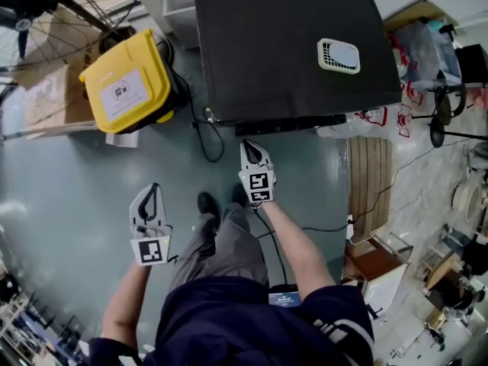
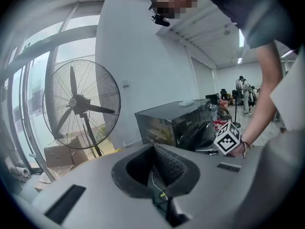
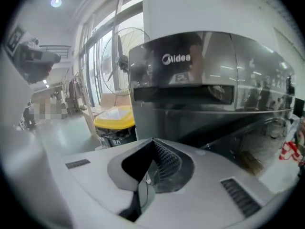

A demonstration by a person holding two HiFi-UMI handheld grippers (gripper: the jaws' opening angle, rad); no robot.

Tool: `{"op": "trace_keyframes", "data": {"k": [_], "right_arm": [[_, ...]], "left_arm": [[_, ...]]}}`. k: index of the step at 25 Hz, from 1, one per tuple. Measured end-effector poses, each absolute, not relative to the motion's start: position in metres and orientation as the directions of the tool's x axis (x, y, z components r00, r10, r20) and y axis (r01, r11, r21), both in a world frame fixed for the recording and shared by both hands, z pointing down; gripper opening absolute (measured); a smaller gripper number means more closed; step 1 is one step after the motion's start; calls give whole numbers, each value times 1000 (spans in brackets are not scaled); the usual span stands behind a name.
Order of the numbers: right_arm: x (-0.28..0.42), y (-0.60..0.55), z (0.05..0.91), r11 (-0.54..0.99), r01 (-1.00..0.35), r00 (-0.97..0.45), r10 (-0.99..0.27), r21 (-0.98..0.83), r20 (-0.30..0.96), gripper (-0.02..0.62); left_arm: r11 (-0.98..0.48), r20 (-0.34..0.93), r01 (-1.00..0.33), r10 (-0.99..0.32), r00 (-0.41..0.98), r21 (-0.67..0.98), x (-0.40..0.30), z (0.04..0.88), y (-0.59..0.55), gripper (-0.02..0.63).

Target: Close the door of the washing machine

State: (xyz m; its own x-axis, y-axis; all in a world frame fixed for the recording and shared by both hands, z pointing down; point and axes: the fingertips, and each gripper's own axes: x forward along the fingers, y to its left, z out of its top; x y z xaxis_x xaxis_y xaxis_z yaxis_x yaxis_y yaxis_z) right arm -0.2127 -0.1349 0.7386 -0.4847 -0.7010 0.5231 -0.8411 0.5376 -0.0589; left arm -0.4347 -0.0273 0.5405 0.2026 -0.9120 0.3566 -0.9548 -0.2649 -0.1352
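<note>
Grey-green floor (image 1: 61, 197), cluttered workshop. The right gripper (image 1: 252, 149) has its jaws pressed together on nothing. Just ahead of it stands the dark washing machine (image 1: 290, 44), with "Midea" lettering (image 3: 176, 58) on its front. The left gripper (image 1: 152, 197), likewise closed and empty, is farther from the machine, with a yellow bin (image 1: 126, 82) beyond it.

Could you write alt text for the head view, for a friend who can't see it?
Seen from above, a person stands facing a dark washing machine, holding closed tongs in each hand: the right tongs point at the machine's front edge, the left tongs hang over the grey floor. A yellow bin sits left of the machine.
</note>
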Motion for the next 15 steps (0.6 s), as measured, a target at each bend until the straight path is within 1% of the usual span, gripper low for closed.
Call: {"op": "trace_keyframes", "data": {"k": [9, 15], "right_arm": [[-212, -141, 574, 525, -842, -539, -815, -120, 215, 21], [-208, -137, 517, 533, -834, -550, -822, -139, 149, 21]], "left_arm": [[-277, 235, -956, -940, 248, -100, -407, 485, -52, 23], [-273, 169, -959, -952, 256, -82, -398, 450, -59, 23]]}}
